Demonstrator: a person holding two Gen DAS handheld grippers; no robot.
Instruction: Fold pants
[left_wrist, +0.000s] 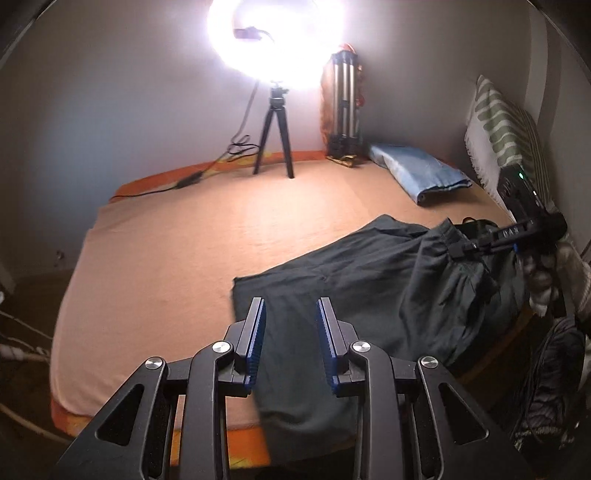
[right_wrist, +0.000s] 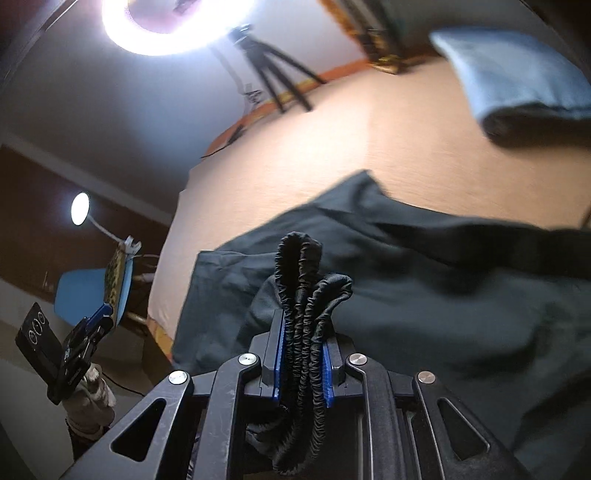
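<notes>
Dark grey-green pants lie spread on the peach bed sheet, legs reaching the near bed edge. My left gripper is open and empty, hovering over the leg ends. My right gripper is shut on the bunched elastic waistband of the pants, lifting it above the bed. In the left wrist view the right gripper shows at the right, at the waist end. In the right wrist view the left gripper shows at the far left.
A ring light on a small tripod stands at the far bed edge with a cable. A folded tripod, a folded blue cloth and a striped pillow sit at the back right. A blue chair stands beside the bed.
</notes>
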